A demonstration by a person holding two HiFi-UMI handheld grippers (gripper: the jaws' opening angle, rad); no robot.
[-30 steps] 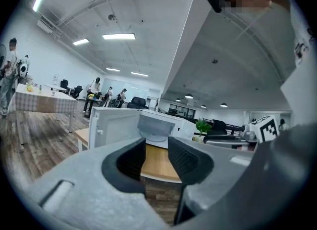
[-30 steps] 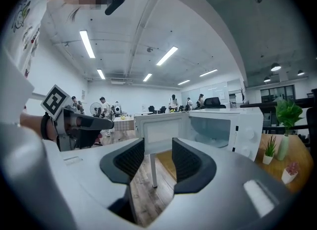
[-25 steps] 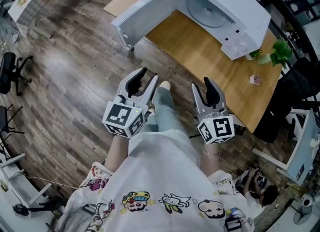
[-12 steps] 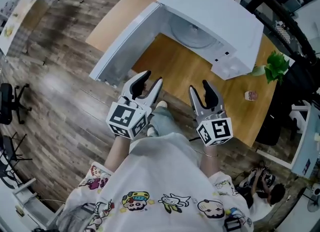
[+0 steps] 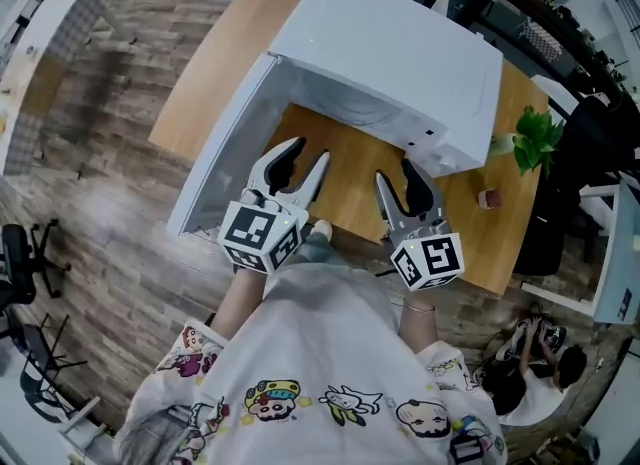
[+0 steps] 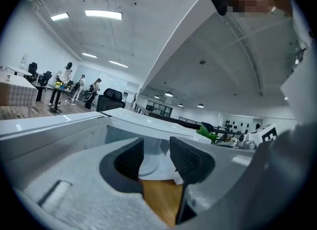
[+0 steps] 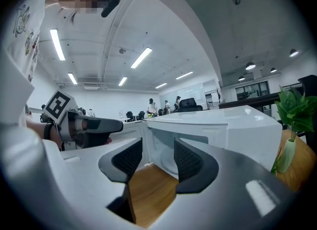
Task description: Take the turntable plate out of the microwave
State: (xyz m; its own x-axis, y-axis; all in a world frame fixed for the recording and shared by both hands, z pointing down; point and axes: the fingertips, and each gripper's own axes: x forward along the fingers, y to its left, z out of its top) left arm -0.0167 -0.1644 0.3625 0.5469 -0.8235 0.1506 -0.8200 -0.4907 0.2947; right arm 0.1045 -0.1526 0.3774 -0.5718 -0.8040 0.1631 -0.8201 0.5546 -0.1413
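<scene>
The turntable plate [image 7: 166, 164] lies flat inside the open white microwave [image 5: 400, 53], whose door [image 5: 215, 163] swings out toward 8 o'clock in the head view. The microwave stands on the wooden table [image 5: 500, 233], with a small green plant [image 5: 535, 138] at its 3 o'clock. The left gripper [image 5: 305, 158] and right gripper [image 5: 398, 178] hover side by side at the microwave's 6 o'clock, aimed at the cavity; both pairs of jaws have just been opening, stand wide apart and hold nothing.
</scene>
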